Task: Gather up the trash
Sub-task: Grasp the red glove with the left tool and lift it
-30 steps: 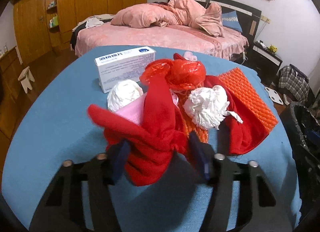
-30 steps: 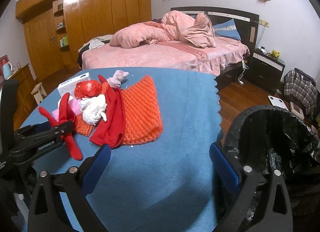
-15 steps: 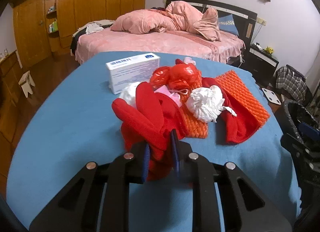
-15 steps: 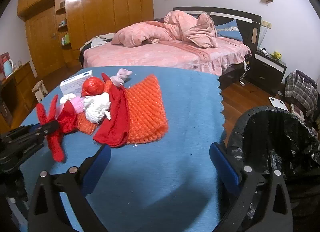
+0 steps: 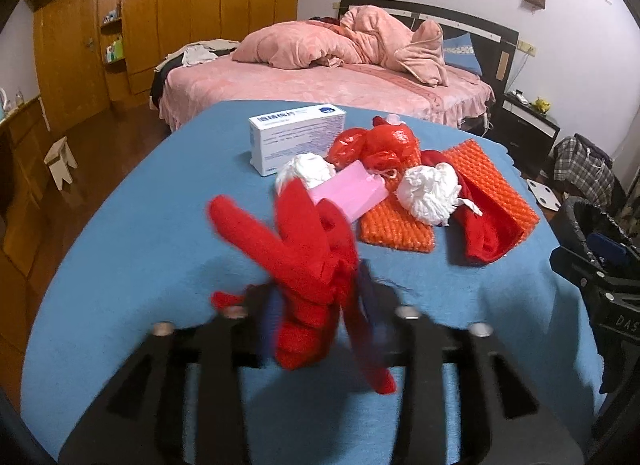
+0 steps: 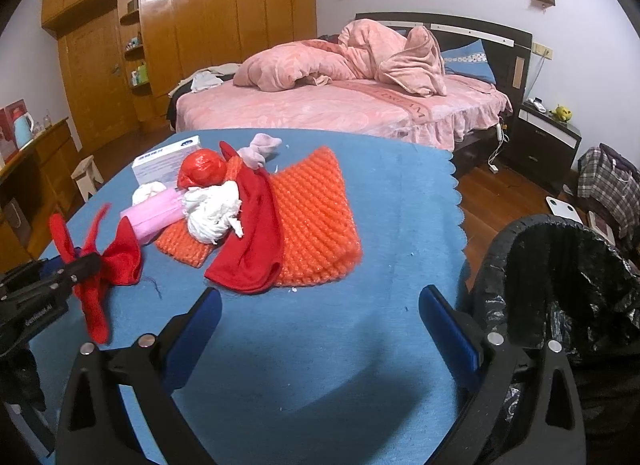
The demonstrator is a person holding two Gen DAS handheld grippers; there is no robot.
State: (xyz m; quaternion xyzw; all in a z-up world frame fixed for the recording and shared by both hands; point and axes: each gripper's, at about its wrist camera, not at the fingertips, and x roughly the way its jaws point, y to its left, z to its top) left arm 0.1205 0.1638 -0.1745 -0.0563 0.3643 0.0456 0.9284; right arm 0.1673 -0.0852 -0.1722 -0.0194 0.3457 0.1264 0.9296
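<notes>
The red felt scrap (image 5: 304,265) was seen between the fingers of the left gripper (image 5: 316,305), near the front edge of the blue tablecloth (image 5: 132,225) and apart from the rest of the pile. The jaws had just been opening, with the scrap between them; in the blurred left wrist view it could not be told whether the pads pressed on the cloth. From the right wrist view the scrap (image 6: 100,261) was seen bunched at the tip of that gripper, its loose strips drooping to the table.

It was judged to be very light, limp and not fragile, with a fuzzy surface unlikely to slip. A hold on the bunched middle was judged better than one on a single strip, since a strip would fold and trail.

Behind it the remaining litter lay together: a pink packet (image 5: 352,193), two white paper wads (image 5: 430,195), a crumpled red plastic bag (image 5: 376,145), an orange bubble-wrap sheet (image 6: 316,217) with a red cloth (image 6: 256,241) over it, and a white box (image 5: 296,137). All were judged light.

The right gripper (image 6: 316,329) was held with its jaws spread wide and nothing between them, above bare tablecloth. The bin (image 6: 560,285), lined with a black bag, stood just beside the table's right edge.
</notes>
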